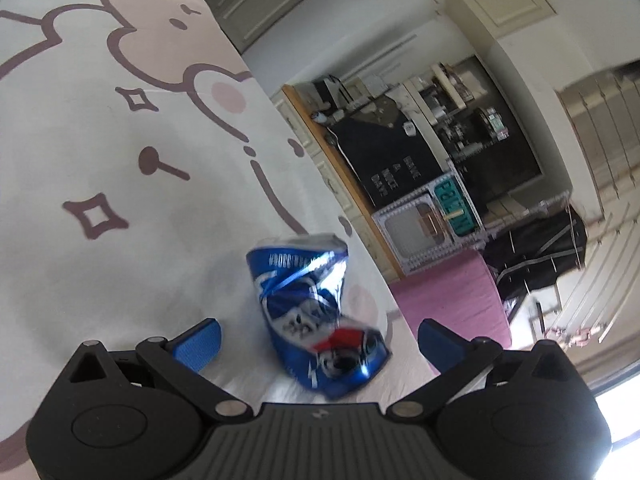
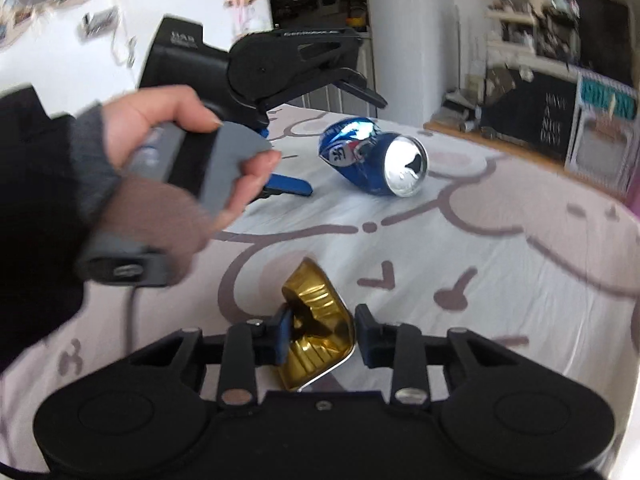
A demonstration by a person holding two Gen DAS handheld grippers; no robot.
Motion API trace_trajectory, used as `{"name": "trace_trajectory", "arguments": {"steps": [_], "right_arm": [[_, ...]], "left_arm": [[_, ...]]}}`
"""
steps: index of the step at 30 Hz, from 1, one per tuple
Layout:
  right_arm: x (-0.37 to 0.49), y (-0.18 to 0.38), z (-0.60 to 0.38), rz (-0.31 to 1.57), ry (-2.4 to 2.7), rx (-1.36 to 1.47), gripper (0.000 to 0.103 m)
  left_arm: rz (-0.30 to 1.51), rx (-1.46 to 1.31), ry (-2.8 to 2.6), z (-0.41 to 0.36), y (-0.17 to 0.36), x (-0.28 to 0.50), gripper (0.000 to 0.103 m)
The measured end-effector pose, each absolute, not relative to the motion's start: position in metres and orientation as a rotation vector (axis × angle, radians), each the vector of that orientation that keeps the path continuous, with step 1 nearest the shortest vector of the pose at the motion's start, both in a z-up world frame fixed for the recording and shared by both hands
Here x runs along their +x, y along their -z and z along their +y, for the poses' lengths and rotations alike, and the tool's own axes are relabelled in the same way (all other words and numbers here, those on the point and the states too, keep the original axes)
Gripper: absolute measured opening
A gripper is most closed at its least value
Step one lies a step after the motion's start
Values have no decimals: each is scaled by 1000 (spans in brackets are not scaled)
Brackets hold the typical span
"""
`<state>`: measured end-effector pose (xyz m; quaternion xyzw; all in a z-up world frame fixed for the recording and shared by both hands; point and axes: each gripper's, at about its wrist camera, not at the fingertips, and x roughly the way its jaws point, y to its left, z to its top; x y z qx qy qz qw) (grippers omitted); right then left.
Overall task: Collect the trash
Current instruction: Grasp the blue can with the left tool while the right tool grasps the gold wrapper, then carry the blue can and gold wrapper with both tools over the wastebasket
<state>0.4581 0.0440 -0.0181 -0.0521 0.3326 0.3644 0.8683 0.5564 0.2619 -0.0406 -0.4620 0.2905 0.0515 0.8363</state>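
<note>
A crushed blue drink can [image 1: 316, 312] lies on its side on a white sheet with a cartoon print [image 1: 100, 140]. My left gripper [image 1: 320, 332] is open, with a blue pad on either side of the can and clear gaps between pads and can. In the right wrist view the can [image 2: 372, 156] lies further back, its open top facing me. A person's hand [image 2: 160, 132] holds the left gripper beside it. A crumpled gold foil tray [image 2: 316, 332] sits between my right gripper's [image 2: 320, 332] pads, which are closed against its sides.
The sheet [image 2: 480, 280] ends at a rounded edge on the right. Beyond it lie a pink cloth [image 1: 452, 304] and a low wooden shelf with a black letter board [image 1: 392, 168] and clutter. A white wall with papers [image 2: 80, 8] is at far left.
</note>
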Motion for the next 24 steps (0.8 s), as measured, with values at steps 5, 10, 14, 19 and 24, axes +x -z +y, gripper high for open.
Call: {"name": "trace_trajectory", "arguments": {"steps": [5,10,14,19,24], "right_arm": [[456,19,39,698,-760,-73,33],[459,16,33,729,-753,-24,30],[455,10,27,735,-751,-9,28],[451,4,19,752,-743,31,28],[448,-2,9,741,-701,44,28]], "left_arm": [[584,-908,-130,259,40,574,99],[605,-808,-170,258,38,579,67],[642,-786,-169,260,40,574,39],[633,-708,-120,253,32,559,36],[617,-666,-99,245,22,535,31]]}}
